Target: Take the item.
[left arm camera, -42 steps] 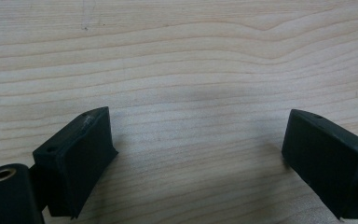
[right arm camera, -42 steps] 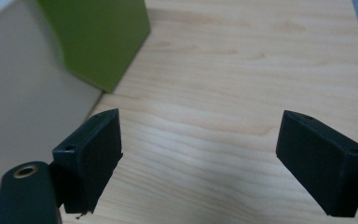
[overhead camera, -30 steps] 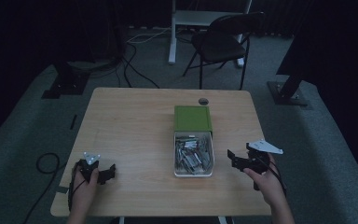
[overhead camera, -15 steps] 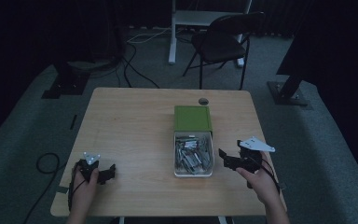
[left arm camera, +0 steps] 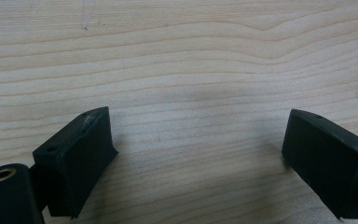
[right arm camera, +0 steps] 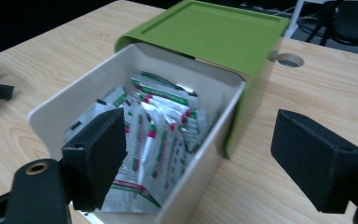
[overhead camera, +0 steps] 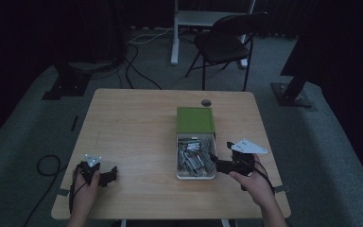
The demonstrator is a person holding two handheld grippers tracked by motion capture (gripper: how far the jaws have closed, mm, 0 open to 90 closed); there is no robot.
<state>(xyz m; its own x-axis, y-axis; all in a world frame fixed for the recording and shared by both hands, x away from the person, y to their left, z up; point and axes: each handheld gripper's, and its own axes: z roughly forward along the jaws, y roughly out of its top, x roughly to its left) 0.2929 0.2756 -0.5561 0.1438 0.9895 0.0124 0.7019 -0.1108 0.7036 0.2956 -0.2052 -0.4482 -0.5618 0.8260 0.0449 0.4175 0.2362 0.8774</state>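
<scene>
White box of foil sachets near-centre on wooden table, green lid slid far, right gripper wide open, empty, at its right wall, left gripper open, empty, near-left

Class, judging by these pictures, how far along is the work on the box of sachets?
Done: the green lid is slid back, so the white box is open and full of sachets. In hand: the right gripper, jaws open and empty, sits at the box's edge. Left: no sachet gripped or lifted out yet; the left gripper rests open on the table.
</scene>
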